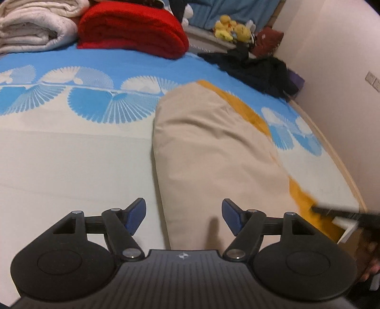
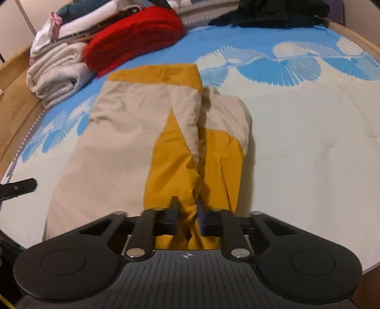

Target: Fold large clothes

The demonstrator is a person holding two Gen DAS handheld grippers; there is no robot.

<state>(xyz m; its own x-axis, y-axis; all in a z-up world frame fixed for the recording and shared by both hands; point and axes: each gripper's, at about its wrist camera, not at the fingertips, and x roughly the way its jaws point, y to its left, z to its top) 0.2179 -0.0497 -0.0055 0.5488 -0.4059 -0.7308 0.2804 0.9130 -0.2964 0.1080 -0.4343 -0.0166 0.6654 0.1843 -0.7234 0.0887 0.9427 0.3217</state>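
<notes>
jacket (image 2: 147, 133) part-folded on bed (image 2: 308, 147) | right gripper (image 2: 187, 211) fingers pinching yellow hem | left gripper (image 1: 183, 215) fingers spread, empty | final folds left

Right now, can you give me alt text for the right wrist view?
The right tongs are shut on the yellow end of a beige and yellow jacket spread on a bed with a blue and white sheet. A folded red blanket and white towels lie beyond.

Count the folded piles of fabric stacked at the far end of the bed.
3 clearly visible: a folded red fleece blanket; a folded off-white towel stack beside it near the wooden bed rail; a white and pink pile behind both. More may be hidden behind them.
</notes>
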